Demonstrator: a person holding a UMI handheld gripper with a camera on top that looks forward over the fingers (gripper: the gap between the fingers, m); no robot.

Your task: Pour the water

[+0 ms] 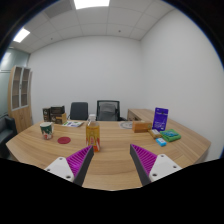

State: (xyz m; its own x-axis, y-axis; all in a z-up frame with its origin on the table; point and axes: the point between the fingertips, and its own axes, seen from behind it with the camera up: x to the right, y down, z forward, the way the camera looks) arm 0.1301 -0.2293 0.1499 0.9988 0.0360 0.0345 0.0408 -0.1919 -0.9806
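My gripper point(112, 162) is open over a wooden table point(112, 150), its two purple-padded fingers point(80, 160) spread wide with nothing between them. Just ahead of the left finger stands a small yellowish bottle-like object with an orange base point(93, 134). Farther left on the table is a small cup-like object point(46, 131). I see no water from here.
A round pink item point(64, 140) lies left of the bottle. On the right side are a brown box point(142, 127), a blue upright box point(160, 118), and green and red items point(167, 136). Dark office chairs point(107, 110) stand behind the table; a cabinet point(20, 95) is at far left.
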